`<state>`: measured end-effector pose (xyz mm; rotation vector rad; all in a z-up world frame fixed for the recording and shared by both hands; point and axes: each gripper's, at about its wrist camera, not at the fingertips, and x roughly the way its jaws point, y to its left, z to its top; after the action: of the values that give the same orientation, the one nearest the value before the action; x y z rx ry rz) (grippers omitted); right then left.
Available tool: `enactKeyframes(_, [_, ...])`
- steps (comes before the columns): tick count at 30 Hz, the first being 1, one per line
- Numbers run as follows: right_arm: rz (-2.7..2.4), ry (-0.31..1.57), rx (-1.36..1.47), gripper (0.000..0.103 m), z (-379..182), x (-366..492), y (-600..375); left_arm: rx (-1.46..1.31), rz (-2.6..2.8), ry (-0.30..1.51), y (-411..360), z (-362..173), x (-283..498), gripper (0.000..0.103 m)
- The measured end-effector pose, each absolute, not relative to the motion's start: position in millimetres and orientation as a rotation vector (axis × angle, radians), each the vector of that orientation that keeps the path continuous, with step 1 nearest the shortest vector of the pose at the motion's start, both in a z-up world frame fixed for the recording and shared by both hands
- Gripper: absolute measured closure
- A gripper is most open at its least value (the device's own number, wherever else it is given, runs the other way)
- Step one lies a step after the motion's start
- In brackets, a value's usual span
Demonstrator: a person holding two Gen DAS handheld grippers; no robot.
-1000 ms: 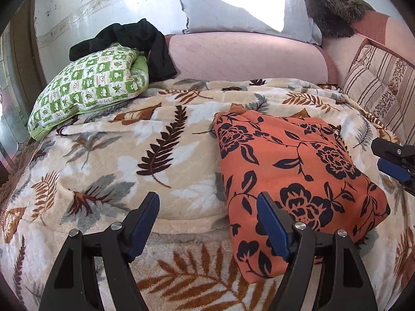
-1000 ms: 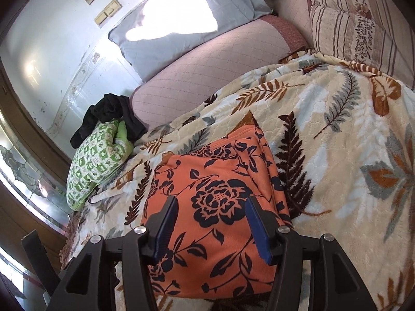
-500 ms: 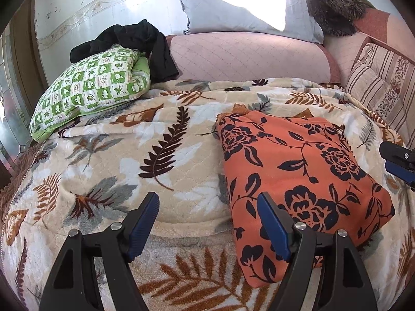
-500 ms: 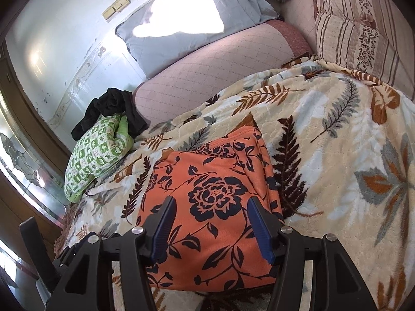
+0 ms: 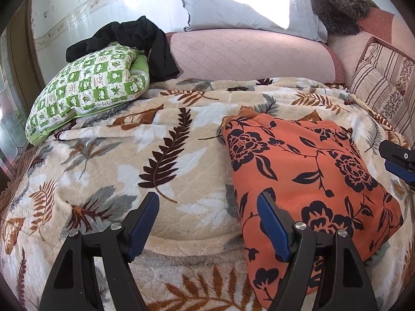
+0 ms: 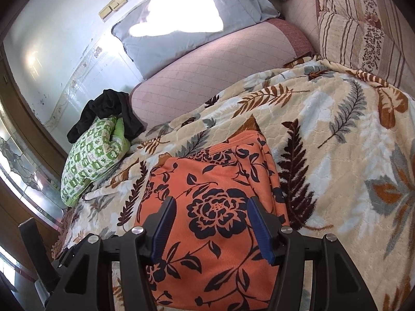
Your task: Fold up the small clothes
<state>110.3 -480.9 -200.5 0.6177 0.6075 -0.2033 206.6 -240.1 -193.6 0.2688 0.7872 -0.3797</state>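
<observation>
leaf-print blanket (image 5: 181,155) — folded orange garment (image 5: 306,171)

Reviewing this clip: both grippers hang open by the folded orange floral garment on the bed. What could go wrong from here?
1. The plush leaf-print blanket lies right under the orange floral garment; a low pinch by the right gripper might catch both.
2. The garment's layered edges look loose; lifting one layer could undo the fold.

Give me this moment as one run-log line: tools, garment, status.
left tool: open, empty, over blanket | right tool: open, empty, above orange floral garment | garment: folded, lying flat | status: no grasp
</observation>
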Motion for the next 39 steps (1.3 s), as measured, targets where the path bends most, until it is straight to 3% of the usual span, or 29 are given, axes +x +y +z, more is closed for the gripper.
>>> enactKeyframes(39, [-0.188,0.661,0.634,0.042,-221.1,138.3,-476.9,0.28,-0.373,0.825,-243.2,-209.9,230.1,0.025])
